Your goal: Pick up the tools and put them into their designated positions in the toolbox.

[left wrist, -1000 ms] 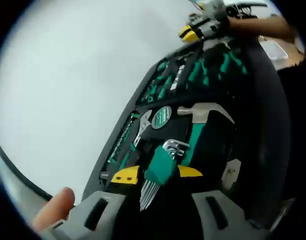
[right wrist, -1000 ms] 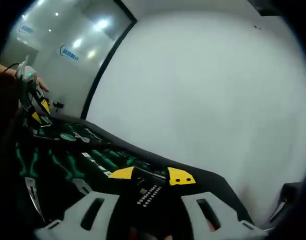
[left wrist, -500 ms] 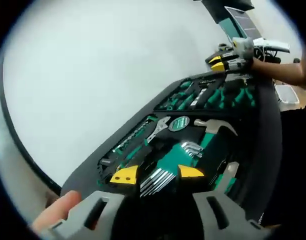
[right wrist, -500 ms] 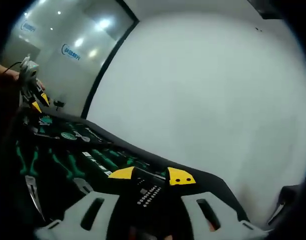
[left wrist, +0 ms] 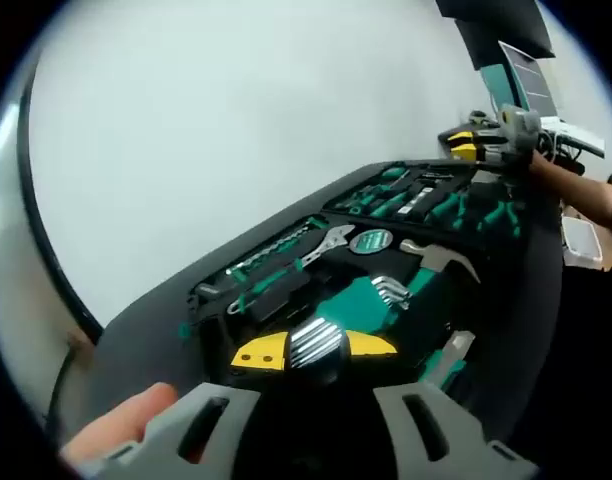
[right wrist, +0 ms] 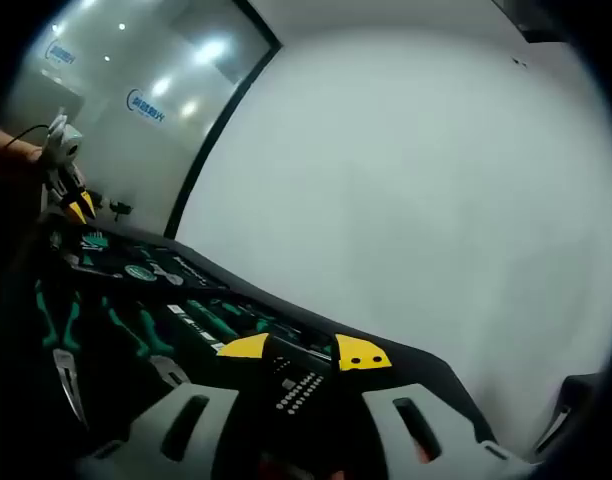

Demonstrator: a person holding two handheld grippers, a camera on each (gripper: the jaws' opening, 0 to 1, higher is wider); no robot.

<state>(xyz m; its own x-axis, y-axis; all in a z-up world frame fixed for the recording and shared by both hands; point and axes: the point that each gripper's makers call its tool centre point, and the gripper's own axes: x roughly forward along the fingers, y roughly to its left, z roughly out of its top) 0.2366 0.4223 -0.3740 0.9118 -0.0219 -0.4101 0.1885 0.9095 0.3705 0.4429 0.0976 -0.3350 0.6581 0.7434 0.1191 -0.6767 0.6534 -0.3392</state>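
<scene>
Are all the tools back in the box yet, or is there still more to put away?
Nearly there, it seems. Already in the toolbox: the hammer, the wrench and the green-handled tools at the far end. In hand: the left gripper is shut on the hex key set, over its green holder. The right gripper holds a small black piece. Those two look left to seat.

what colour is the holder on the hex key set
Green, on the hex key set lying in the toolbox; clearest in the left gripper view.

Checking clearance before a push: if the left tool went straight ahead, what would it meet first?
Probably the hex key set lying in the toolbox, just beyond the left tool, with the hammer behind; depth is unclear.
</scene>
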